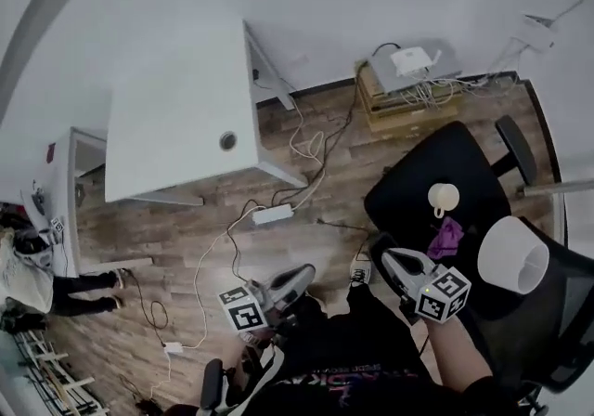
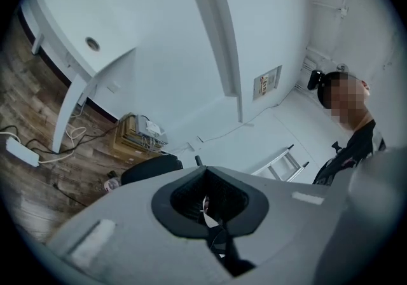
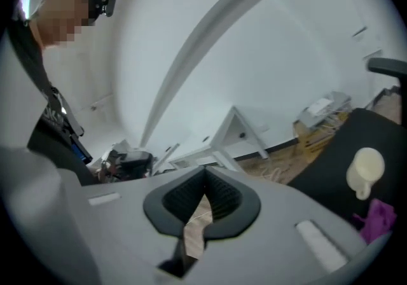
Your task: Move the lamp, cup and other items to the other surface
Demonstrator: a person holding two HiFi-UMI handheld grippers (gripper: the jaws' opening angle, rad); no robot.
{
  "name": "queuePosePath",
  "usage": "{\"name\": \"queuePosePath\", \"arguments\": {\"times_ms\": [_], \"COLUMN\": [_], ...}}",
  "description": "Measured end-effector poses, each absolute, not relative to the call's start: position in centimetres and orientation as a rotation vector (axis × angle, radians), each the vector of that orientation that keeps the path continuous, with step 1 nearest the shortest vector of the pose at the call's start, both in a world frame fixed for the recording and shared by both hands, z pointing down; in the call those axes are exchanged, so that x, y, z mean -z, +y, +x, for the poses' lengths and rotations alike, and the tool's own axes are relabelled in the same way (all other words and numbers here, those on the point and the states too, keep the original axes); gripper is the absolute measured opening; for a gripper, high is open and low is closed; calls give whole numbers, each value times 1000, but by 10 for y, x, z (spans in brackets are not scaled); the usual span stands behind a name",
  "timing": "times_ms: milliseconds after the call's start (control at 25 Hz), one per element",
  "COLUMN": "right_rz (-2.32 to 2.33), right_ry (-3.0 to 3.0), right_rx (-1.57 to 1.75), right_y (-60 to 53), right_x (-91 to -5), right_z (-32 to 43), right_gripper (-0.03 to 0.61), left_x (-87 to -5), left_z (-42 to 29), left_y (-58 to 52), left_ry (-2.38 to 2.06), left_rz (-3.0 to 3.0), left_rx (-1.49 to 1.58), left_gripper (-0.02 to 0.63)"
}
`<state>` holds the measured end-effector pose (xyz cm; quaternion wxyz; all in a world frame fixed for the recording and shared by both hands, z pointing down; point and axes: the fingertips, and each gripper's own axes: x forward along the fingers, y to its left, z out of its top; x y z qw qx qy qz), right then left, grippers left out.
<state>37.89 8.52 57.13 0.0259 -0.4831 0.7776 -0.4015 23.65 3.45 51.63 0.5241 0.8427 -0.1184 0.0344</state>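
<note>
— Cream against black: where is the cup (image 1: pixel 443 197) found?
— It is seen upright on the black chair seat (image 1: pixel 418 173), ahead of the right gripper (image 1: pixel 390 258) and a little to its right, well apart from the jaws.
— What is found beside it?
— A purple cloth (image 1: pixel 447 238) is laid on the same seat, just beside the cup and nearer to that gripper. The white lamp (image 1: pixel 512 254) is seen to the gripper's right, near its marker cube, at the seat's edge. Whether it is standing or lying cannot be told.
— How are the right jaws held?
— They are pressed together, the pad tips meeting, and nothing is caught between them.
— And the left gripper (image 1: pixel 299 277)?
— Its jaws are likewise closed on nothing. It is held to the left of the right gripper, near it.
— What is seen ahead of it?
— A white desk (image 1: pixel 176 117) is placed well ahead and off to its left. A power strip (image 1: pixel 272 214) and loose cables are spread on the wooden floor (image 1: pixel 167 238) between gripper and desk.
</note>
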Motion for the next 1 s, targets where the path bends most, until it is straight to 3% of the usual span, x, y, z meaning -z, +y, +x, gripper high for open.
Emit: {"name": "queuePosePath", "arguments": {"times_ms": [400,1000], "right_rz": [-670,-596], "right_ry": [2832,3012], "right_rx": [1276,1170], "right_y": [69,150], "right_x": [-519,-490], "right_z": [178,-13], "right_gripper": [0,2], "left_x": [-508,-511], "left_z": [105,-51], "left_y": [57,142], "left_ry": [-651,-620], "left_rz": [1992,2005], "left_rx": [74,202], "left_gripper": [-5,-5]}}
